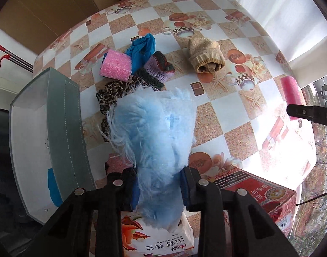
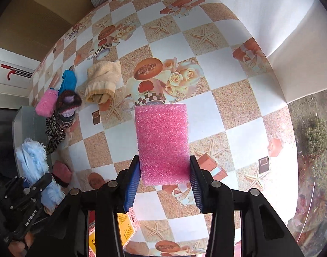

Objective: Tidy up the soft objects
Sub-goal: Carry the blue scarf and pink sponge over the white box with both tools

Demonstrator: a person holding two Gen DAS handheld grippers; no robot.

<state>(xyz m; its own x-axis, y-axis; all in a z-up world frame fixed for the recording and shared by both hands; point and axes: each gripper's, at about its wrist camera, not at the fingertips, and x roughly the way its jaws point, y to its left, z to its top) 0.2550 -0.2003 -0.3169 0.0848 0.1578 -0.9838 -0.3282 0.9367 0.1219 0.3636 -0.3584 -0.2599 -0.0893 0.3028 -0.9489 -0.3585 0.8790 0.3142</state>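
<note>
Two soft items aloft over checkered tablecloth (image 2: 216, 111), grey bin (image 1: 62, 128) waiting at frame left.

Blue fluffy piece (image 1: 154, 132) clamped low-centre in left gripper (image 1: 157, 184); pink foam block (image 2: 163, 141) pinched centre-frame in right gripper (image 2: 165, 184). Possible trouble: loose fluff snagging the leopard-print fabric (image 1: 112, 94) pile, or foam slipping from a shallow hold before reaching the bin.

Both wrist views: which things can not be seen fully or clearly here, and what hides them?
- Grey bin, left wrist view: its floor is mostly cut off by the near wall and the left gripper.
- Leopard-print cloth, same view: partly behind the blue fluffy item.
- Small pink item, right wrist view: too small and blurred to identify.
- Pink foam block: its lower end sits between the right gripper pads.
</note>
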